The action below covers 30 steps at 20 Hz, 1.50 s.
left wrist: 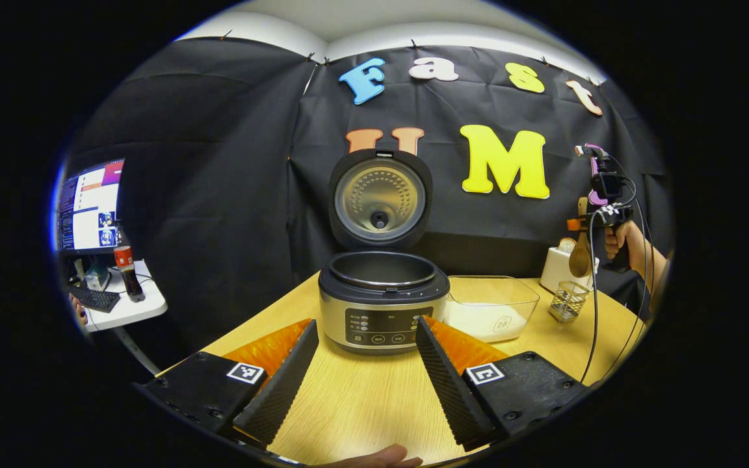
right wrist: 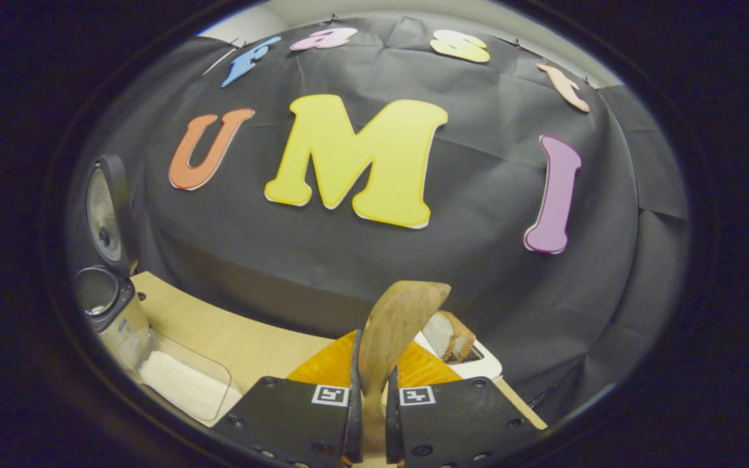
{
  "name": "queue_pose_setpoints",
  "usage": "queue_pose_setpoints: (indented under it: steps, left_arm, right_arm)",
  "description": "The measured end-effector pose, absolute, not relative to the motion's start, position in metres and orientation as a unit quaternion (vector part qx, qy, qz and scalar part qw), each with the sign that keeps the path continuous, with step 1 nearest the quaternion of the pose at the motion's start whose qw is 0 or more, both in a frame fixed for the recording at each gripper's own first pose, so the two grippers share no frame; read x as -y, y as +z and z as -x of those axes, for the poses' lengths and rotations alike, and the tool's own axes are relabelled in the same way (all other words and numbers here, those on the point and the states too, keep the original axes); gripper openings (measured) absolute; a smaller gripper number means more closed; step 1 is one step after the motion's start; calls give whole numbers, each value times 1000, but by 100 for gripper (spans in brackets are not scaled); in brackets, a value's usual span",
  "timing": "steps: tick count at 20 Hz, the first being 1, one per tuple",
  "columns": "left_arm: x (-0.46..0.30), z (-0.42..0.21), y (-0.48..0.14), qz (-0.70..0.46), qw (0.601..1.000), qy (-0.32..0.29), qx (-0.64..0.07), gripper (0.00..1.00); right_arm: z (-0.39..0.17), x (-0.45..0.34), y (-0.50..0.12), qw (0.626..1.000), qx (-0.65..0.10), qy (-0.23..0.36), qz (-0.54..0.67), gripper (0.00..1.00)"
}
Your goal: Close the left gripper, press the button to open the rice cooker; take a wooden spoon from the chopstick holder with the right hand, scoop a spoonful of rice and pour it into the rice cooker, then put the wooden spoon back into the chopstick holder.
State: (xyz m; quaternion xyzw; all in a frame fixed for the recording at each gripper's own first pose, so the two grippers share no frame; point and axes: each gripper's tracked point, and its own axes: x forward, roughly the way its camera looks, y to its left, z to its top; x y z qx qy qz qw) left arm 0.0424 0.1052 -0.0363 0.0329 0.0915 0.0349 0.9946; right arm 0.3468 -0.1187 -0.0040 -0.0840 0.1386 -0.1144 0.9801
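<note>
The rice cooker (left wrist: 381, 312) stands on the wooden table with its lid (left wrist: 380, 198) swung up and the inner pot bare. My left gripper (left wrist: 367, 328) is open, its fingers on either side of the cooker's front and a little short of it. Farther right, a hand holds my right gripper (left wrist: 602, 218), and the wooden spoon (left wrist: 580, 253) hangs from it, bowl down, just above the wire chopstick holder (left wrist: 568, 300). In the right gripper view my right gripper (right wrist: 373, 383) is shut on the wooden spoon (right wrist: 395, 322), whose bowl points forward. A clear container of rice (left wrist: 488, 309) sits beside the cooker.
A white toaster (right wrist: 472, 361) with bread slices stands behind the holder near the cloth wall. The rice container (right wrist: 179, 380) and rice cooker (right wrist: 105, 292) lie to the left in the right gripper view. A side table (left wrist: 131, 305) with a monitor, keyboard and bottle stands far left.
</note>
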Motion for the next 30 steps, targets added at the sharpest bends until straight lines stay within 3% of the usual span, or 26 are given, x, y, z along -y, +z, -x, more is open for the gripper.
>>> queue_pose_setpoints:
  steps: [6, 10, 12, 13, 21, 22, 23, 30]
  left_arm:
    - [-94, -41, -23, -63, 995, 44, -68, 96]
    - [-89, -48, -5, -59, 995, 50, -59, 96]
    - [-80, -54, 9, -54, 996, 46, -53, 96]
    - [-78, -57, 15, -58, 996, 46, -50, 96]
    - [-62, -95, 64, -68, 997, 32, -35, 96]
    - [-64, -101, 74, -70, 996, 34, -33, 100]
    - [-65, -108, 85, -73, 996, 36, -28, 96]
    - [-76, -158, 149, -70, 997, 33, -8, 96]
  right_arm:
    - [-347, 145, -31, 983, -141, -109, 48, 14]
    - [-340, 145, -40, 987, -143, -79, 8, 24]
    - [-334, 150, -35, 989, -129, -78, 3, 40]
    - [-334, 155, -29, 990, -117, -82, 6, 41]
    - [-299, 164, 7, 993, -63, -86, 48, 84]
    - [-289, 160, 9, 994, -61, -77, 45, 84]
    - [-284, 159, 10, 995, -59, -66, 41, 94]
    - [-232, 158, 10, 997, -69, -31, 6, 94]
